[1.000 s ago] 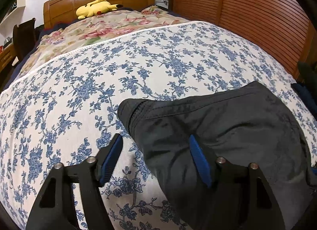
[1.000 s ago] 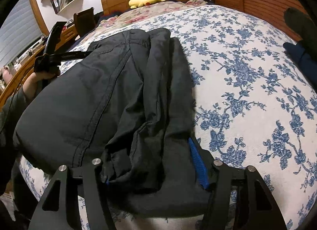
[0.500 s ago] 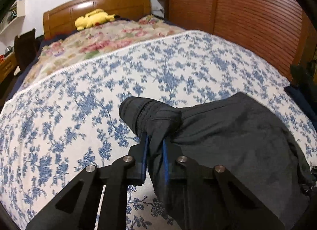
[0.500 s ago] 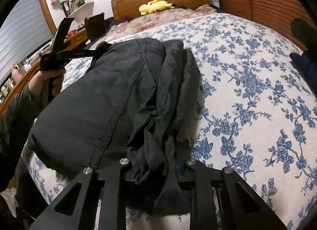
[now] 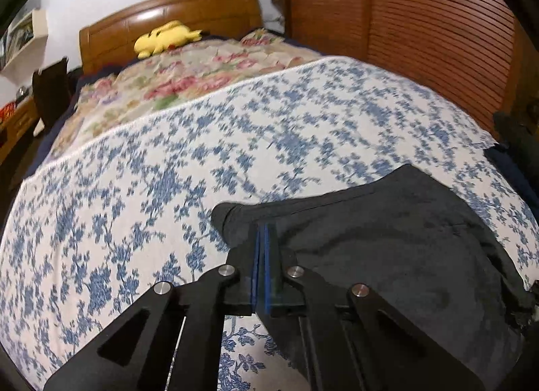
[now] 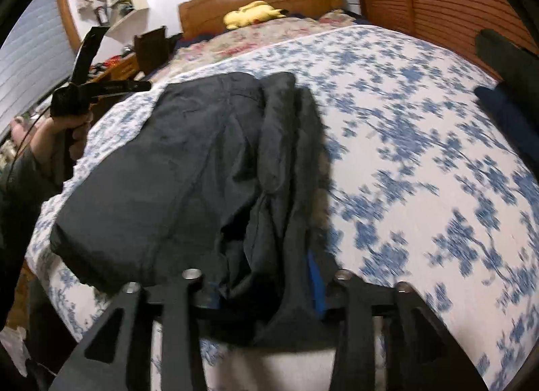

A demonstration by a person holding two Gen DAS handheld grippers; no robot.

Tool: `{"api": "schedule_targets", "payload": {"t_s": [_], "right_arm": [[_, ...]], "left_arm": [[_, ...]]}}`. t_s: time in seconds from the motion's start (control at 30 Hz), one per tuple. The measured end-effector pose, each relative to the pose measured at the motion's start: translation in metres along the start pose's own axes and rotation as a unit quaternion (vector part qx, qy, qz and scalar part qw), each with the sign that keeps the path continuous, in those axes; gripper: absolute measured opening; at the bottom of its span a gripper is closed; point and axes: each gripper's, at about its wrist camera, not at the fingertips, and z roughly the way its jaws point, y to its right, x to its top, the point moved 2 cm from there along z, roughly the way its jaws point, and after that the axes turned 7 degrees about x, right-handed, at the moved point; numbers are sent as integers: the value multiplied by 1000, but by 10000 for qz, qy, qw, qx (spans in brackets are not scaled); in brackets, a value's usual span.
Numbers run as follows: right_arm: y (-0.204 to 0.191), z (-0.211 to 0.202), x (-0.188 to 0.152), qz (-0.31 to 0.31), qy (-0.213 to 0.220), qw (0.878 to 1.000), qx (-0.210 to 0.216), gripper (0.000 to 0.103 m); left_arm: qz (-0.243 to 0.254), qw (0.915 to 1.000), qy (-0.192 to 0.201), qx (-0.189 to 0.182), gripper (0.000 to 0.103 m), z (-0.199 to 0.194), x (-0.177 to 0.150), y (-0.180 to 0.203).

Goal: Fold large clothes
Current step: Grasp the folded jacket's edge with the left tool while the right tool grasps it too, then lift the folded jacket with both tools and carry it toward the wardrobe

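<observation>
A large black garment [image 5: 387, 256] lies folded on the blue-flowered bed sheet [image 5: 134, 189]. My left gripper [image 5: 262, 239] is shut, its blue pads pressed together at the garment's near corner; I cannot tell if cloth is pinched between them. In the right wrist view the garment [image 6: 188, 168] stretches away from me, and my right gripper [image 6: 266, 286] is partly closed around its bunched near end, with cloth between the jaws. The left gripper [image 6: 101, 88] shows there at the far left, held in a hand beside the garment's far corner.
A yellow plush toy [image 5: 165, 37] lies by the wooden headboard [image 5: 168, 17]. A floral quilt [image 5: 188, 81] covers the head of the bed. Slatted wooden wardrobe doors [image 5: 438, 37] stand to the right. Dark clothes [image 6: 505, 88] lie at the bed's right edge. A bedside desk [image 6: 114, 67] stands left.
My left gripper closed from wide open onto the garment's corner and is now fully shut. My right gripper closed on the bunched end, then eased slightly apart. Both views are blurred by motion.
</observation>
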Motion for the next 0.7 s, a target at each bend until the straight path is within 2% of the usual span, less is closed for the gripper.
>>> {"api": "schedule_targets", "payload": {"t_s": [0.1, 0.2, 0.3, 0.4, 0.6, 0.7], "right_arm": [[2, -3, -4, 191, -23, 9997, -147, 62], [6, -7, -11, 446, -12, 9990, -64, 68], [8, 3, -11, 525, -129, 9985, -3, 69], [7, 8, -11, 521, -178, 9985, -2, 69], [5, 3, -13, 562, -46, 9984, -54, 69], [2, -6, -15, 561, -75, 9984, -47, 69]], "left_arm": [[-11, 9995, -272, -142, 2, 16, -8, -2], [16, 9989, -389, -251, 19, 31, -16, -1], [-59, 9984, -452, -327, 26, 45, -18, -2], [-31, 9978, -497, -430, 27, 53, -17, 0], [247, 9991, -307, -177, 28, 45, -17, 5], [305, 9993, -195, -3, 34, 39, -22, 0]]}}
